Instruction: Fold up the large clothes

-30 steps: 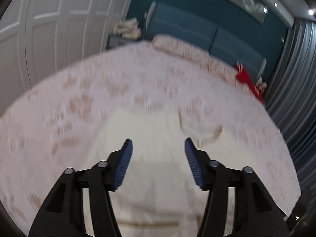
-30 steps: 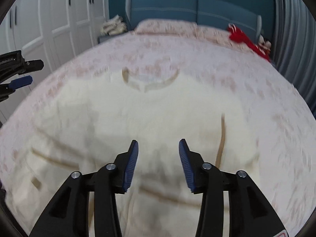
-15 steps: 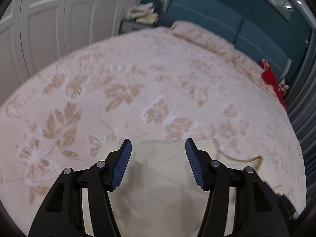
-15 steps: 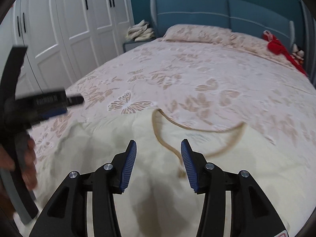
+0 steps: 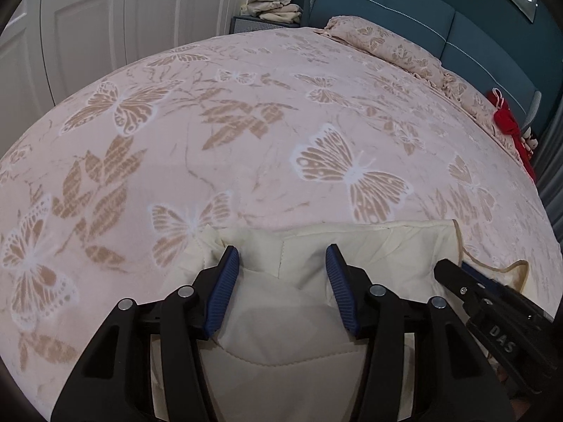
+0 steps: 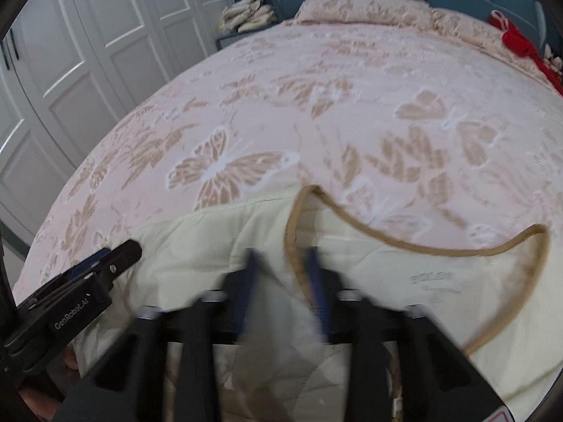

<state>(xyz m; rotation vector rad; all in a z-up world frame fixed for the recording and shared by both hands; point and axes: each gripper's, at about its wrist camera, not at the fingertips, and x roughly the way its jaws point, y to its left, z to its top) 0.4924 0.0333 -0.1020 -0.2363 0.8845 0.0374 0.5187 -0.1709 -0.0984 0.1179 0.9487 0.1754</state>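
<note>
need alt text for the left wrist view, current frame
The left gripper, jaws apart, hovers over the top edge of a cream garment on a pink butterfly bedspread. The right gripper enters at lower right; a blue headboard lies beyond.

the cream garment (image 6: 369,256) is pale yellow-white, quilted with stitched lines, and has a tan trim (image 6: 415,242) around its curved neck opening. it lies on the bed, near the lower edge of the bed cover, with a printed label just under the neckline. its shoulder edge (image 5: 352,235) is creased and a little bunched.
</note>
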